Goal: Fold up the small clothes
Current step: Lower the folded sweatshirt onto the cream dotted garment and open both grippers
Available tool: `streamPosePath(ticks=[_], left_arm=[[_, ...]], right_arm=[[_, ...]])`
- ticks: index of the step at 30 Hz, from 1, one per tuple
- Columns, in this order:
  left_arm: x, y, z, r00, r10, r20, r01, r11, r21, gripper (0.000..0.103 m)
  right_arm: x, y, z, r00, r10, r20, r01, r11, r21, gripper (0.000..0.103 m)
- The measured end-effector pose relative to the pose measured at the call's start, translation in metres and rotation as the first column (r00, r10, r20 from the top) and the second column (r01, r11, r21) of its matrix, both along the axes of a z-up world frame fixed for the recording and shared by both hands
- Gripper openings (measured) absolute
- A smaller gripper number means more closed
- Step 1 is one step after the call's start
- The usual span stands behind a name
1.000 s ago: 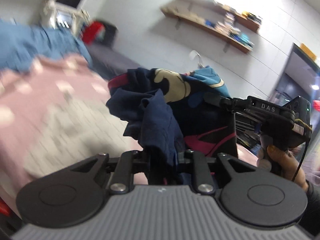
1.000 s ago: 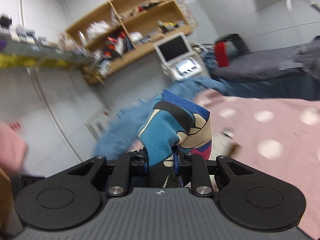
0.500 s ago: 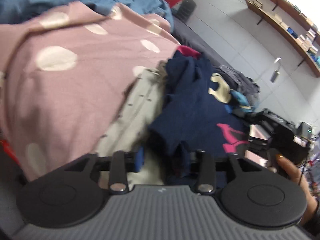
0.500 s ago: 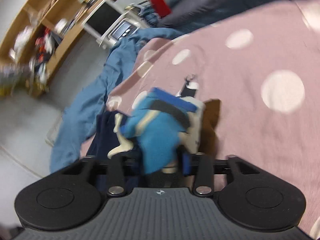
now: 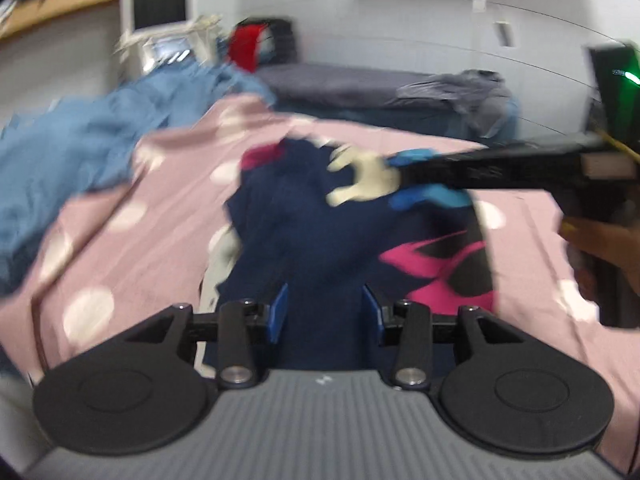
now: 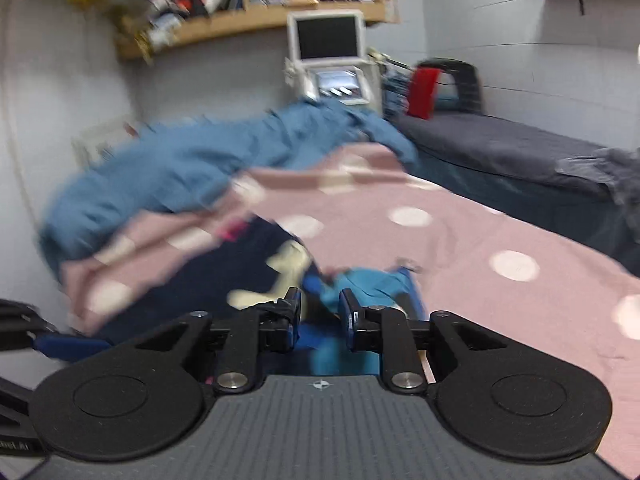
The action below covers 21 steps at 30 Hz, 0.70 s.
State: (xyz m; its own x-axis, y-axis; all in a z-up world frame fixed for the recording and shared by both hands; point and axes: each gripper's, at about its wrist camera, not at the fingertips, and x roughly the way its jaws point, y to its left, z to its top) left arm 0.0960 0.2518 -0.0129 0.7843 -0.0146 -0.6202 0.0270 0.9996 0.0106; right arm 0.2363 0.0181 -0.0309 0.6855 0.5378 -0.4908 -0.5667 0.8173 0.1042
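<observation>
A small navy garment (image 5: 320, 240) with pink, cream and teal print lies crumpled on the pink dotted bedspread (image 5: 160, 240). My left gripper (image 5: 325, 312) hovers low over its near edge. The blue pads stand apart with navy cloth between them, and their inner faces are bare. My right gripper (image 6: 321, 312) is at the garment's teal part (image 6: 372, 284); its jaws are closing and teal cloth is bunched between the pads. From the left wrist view its black fingers (image 5: 480, 168) reach in from the right onto that teal patch.
A pale grey garment (image 5: 216, 276) peeks out under the navy one. A blue blanket (image 6: 192, 168) is heaped at the bedspread's far left. Beyond are a grey couch (image 6: 500, 144), a monitor cart (image 6: 328, 56) and wooden shelves (image 6: 260, 12). A person's hand (image 5: 600, 240) holds the right gripper.
Both grippers came down from holding the garment in the air to the bedspread, where it now lies. The left jaws opened off the cloth. The right jaws narrowed again on the teal part.
</observation>
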Motion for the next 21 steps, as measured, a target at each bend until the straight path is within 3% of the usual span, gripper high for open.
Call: streamPosePath(ticks=[2, 6, 8, 12, 14, 20, 21], left_arm=[[0.006, 0.004, -0.011, 0.999, 0.012, -0.036, -0.013, 0.999, -0.038, 0.042], [0.008, 0.003, -0.018, 0.999, 0.013, -0.041, -0.014, 1.000, -0.018, 0.046], [0.012, 0.000, -0.016, 0.998, 0.013, -0.059, -0.014, 1.000, -0.010, 0.050], [0.013, -0.007, -0.005, 0.996, 0.013, -0.086, -0.013, 1.000, -0.009, 0.071], [0.007, -0.013, 0.004, 0.997, 0.008, -0.076, -0.008, 1.000, 0.005, 0.075], [-0.025, -0.035, 0.041, 0.999, -0.005, -0.046, 0.010, 0.995, 0.103, 0.103], [-0.029, -0.037, 0.045, 0.999, 0.000, -0.046, 0.006, 0.992, 0.122, 0.103]], right_arm=[[0.006, -0.001, -0.009, 0.999, -0.005, -0.054, 0.006, 1.000, 0.008, 0.041], [0.004, 0.006, -0.016, 0.997, 0.024, -0.079, -0.027, 0.999, -0.040, 0.058], [0.003, 0.010, -0.011, 0.995, 0.036, -0.098, -0.039, 0.999, -0.030, 0.078], [-0.014, 0.002, 0.013, 0.993, 0.047, -0.108, -0.041, 0.998, 0.057, 0.103], [-0.028, -0.002, 0.027, 0.994, 0.063, -0.087, -0.058, 0.996, 0.061, 0.103], [-0.062, -0.014, 0.061, 0.994, 0.078, -0.076, -0.081, 0.996, -0.036, 0.103], [-0.066, -0.016, 0.065, 0.994, 0.075, -0.084, -0.080, 0.995, -0.053, 0.103]])
